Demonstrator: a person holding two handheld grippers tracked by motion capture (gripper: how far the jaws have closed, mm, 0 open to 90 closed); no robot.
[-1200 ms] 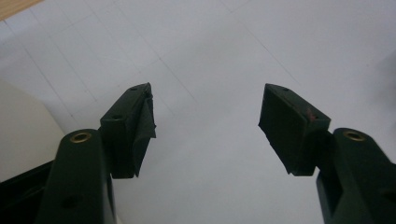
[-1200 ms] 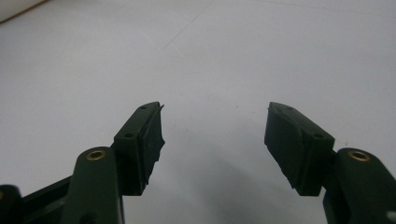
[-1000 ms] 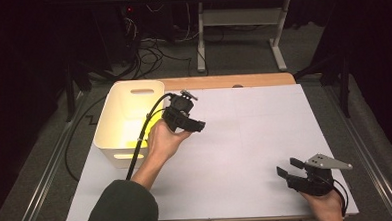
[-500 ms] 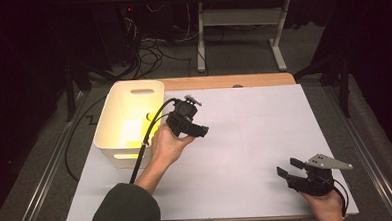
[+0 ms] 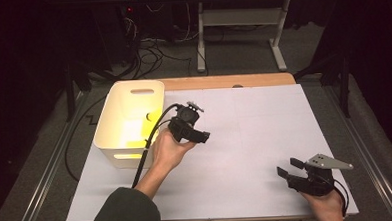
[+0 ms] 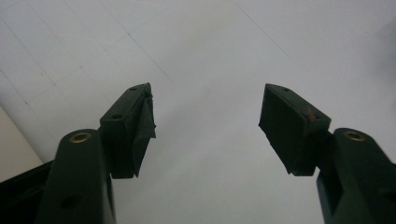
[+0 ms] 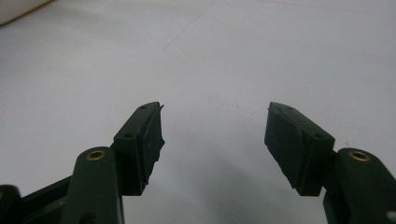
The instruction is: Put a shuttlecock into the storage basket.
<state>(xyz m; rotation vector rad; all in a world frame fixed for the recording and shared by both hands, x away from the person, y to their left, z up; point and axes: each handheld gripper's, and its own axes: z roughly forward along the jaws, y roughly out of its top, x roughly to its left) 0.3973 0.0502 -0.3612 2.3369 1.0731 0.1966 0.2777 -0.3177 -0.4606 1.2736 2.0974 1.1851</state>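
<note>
I see the wide white paper-covered table [image 5: 246, 153], then the cream plastic bin [image 5: 116, 144] with handle slots at its left edge, something yellow inside. My left gripper [image 5: 197, 130] hangs just beside that bin, jaws spread, nothing between them; my right gripper [image 5: 289, 170] sits near the front right corner, jaws likewise spread.

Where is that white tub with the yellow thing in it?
In the high view, the white tub sits at the left edge of the white table cover, just left of the left gripper, whose cable drapes past its near right corner.
</note>
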